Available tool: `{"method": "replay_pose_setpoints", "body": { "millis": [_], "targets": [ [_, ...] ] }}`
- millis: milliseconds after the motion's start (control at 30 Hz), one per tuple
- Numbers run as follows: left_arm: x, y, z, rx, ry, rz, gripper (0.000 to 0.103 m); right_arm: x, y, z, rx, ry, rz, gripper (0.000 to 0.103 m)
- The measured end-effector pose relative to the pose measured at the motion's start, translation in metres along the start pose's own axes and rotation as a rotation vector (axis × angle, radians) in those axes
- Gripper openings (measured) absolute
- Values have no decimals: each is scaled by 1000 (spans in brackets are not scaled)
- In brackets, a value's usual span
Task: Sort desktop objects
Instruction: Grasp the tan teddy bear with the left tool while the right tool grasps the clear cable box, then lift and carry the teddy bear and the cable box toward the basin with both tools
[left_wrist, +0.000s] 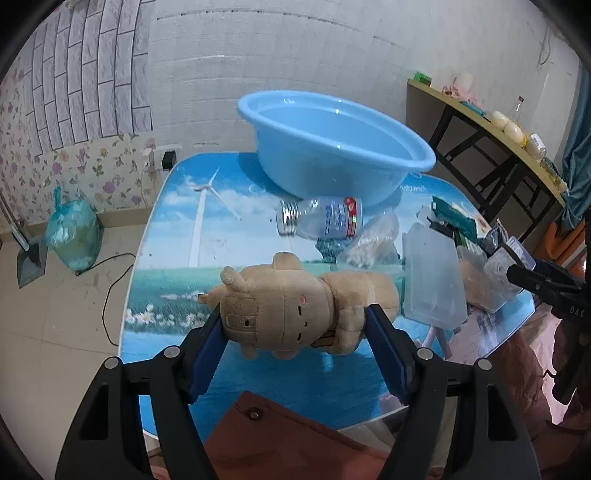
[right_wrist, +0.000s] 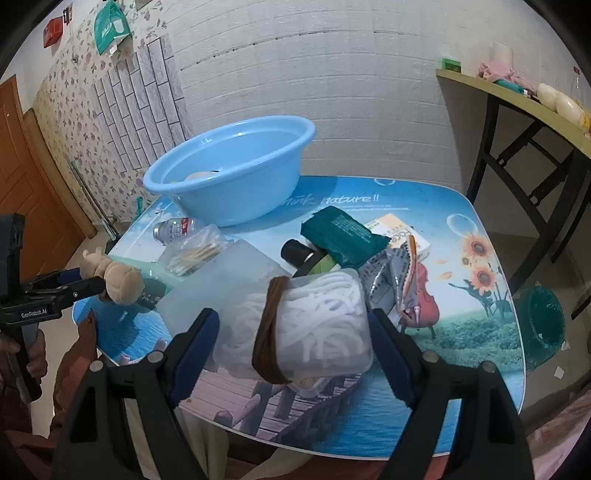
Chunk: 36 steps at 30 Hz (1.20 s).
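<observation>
My left gripper (left_wrist: 293, 328) is shut on a tan plush toy (left_wrist: 295, 306) and holds it over the near left part of the printed table (left_wrist: 177, 229); the toy also shows in the right wrist view (right_wrist: 114, 275). My right gripper (right_wrist: 293, 339) is shut on a clear plastic box of white cords bound with a brown band (right_wrist: 303, 332). A light blue basin (left_wrist: 332, 147) stands at the table's back, also in the right wrist view (right_wrist: 236, 170), with a pale object inside.
On the table lie a clear bottle (left_wrist: 321, 221), a bag of cotton swabs (right_wrist: 197, 253), a frosted plastic box (left_wrist: 432, 280), a green packet (right_wrist: 340, 236), a black-capped tube (right_wrist: 295, 251) and foil wrappers (right_wrist: 388, 280). A side table (right_wrist: 517, 99) stands at right.
</observation>
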<state>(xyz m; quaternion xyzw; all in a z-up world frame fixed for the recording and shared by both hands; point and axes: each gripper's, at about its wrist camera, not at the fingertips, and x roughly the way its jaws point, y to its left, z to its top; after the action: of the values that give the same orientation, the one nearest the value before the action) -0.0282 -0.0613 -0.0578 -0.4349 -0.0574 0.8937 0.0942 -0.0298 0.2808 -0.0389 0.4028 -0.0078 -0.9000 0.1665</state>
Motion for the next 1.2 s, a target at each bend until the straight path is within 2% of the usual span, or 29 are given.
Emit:
{"method": "replay_pose_setpoints", "body": {
  "millis": [100, 233, 300, 433, 500, 600, 667, 733, 767, 967, 1200],
  "targets": [
    [5, -5, -3, 11, 15, 43, 74, 3, 0, -1, -11, -3, 1, 82],
    [8, -7, -4, 10, 15, 59, 76, 10, 0, -4, -22, 13, 8, 83],
    [9, -7, -3, 8, 20, 62, 81, 12, 0, -4, -24, 19, 5, 83],
    [16, -7, -4, 4, 35, 70, 89, 14, 3, -5, -46, 24, 12, 92],
    [21, -8, -4, 4, 44, 72, 94, 15, 5, -6, -56, 24, 4, 92],
    [26, -10, -3, 11, 43, 74, 96, 17, 5, -7, -67, 28, -12, 92],
    [28, -10, -2, 17, 35, 74, 96, 19, 4, -7, -69, 28, -19, 92],
    [26, -10, -1, 12, 27, 61, 91, 17, 3, -6, -69, 15, -26, 89],
    [25, -9, -1, 10, 22, 57, 78, 16, 2, -5, -74, 3, -22, 80],
    [15, -6, 7, -12, -8, 23, 78, 11, 0, 1, -72, -21, 9, 80],
    [-12, -11, 28, -10, -93, 19, 78, 1, 8, 16, -83, -64, 51, 80]
  ]
}}
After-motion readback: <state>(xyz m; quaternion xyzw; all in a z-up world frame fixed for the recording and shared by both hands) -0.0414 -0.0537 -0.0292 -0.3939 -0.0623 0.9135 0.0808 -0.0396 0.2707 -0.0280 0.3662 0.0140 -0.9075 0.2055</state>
